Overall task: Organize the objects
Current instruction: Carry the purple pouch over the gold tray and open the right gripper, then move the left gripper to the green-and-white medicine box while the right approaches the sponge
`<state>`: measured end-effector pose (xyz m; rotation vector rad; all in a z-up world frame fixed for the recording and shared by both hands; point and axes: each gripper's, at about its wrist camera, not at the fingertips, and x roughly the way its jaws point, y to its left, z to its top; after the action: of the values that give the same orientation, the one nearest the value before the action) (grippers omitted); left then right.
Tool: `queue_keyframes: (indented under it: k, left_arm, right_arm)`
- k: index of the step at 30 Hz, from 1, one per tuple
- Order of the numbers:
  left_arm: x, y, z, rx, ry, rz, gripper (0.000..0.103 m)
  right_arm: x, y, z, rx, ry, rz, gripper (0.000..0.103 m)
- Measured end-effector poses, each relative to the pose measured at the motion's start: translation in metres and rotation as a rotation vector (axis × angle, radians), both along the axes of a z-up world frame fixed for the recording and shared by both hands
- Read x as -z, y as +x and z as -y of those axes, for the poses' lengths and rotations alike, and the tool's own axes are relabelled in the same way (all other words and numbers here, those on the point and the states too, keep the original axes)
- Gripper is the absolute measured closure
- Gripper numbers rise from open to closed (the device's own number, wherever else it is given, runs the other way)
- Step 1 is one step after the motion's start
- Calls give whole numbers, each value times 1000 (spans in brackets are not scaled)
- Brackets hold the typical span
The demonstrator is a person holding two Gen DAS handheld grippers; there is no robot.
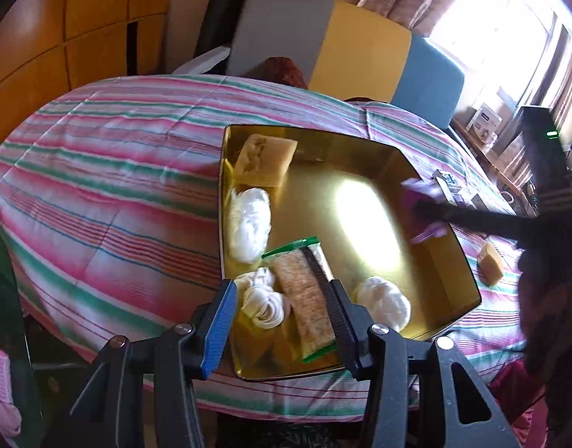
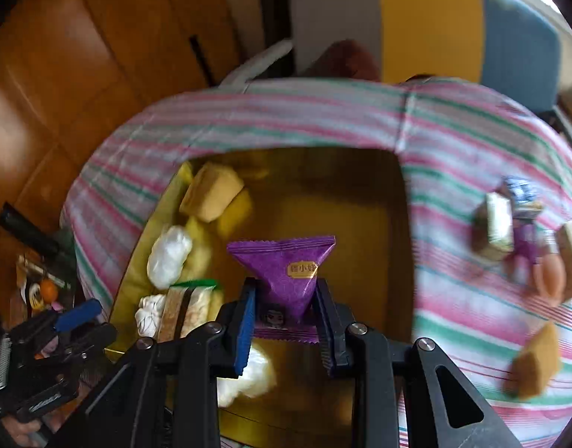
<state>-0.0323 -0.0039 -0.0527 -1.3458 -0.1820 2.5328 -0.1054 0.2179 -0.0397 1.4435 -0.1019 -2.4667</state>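
Note:
A gold tray [image 1: 427, 246] [image 2: 345, 201] lies on the striped cloth. In it are a yellow sponge block [image 1: 265, 158] [image 2: 211, 196], white wrapped balls [image 1: 248, 220] [image 2: 170, 255], a cream knot [image 1: 261, 298] and a green-edged cracker pack [image 1: 304, 295] [image 2: 186, 308]. My left gripper [image 1: 282, 321] is open above the tray's near edge, around the cracker pack and knot without gripping them. My right gripper [image 2: 286, 321] is shut on a purple snack packet [image 2: 286, 272] above the tray; in the left wrist view it [image 1: 424, 209] shows blurred at the tray's right rim.
Loose snacks lie on the cloth right of the tray: a yellow block [image 1: 491, 263] [image 2: 536, 362], foil-wrapped pieces [image 2: 497, 226] and a blue-white packet [image 2: 521, 194]. A grey, yellow and blue chair back [image 1: 360, 44] stands behind the table. A wooden cabinet [image 1: 61, 30] is on the left.

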Motion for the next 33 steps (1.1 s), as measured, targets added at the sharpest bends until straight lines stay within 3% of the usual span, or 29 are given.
queue_keyframes:
  k: [7, 15, 23, 33]
  left_arm:
    - [6, -2, 9, -17, 21, 13, 53]
    - [10, -2, 12, -19, 29, 20, 53]
    - [0, 1, 5, -6, 13, -3, 53]
    - [-16, 5, -15, 36, -37, -40, 53]
  right_arm:
    - [49, -8, 50, -91, 53, 99, 73]
    - [61, 4, 66, -163, 52, 113, 66]
    - [39, 18, 43, -114, -22, 46, 40]
    - [-6, 46, -25, 24, -18, -88, 31]
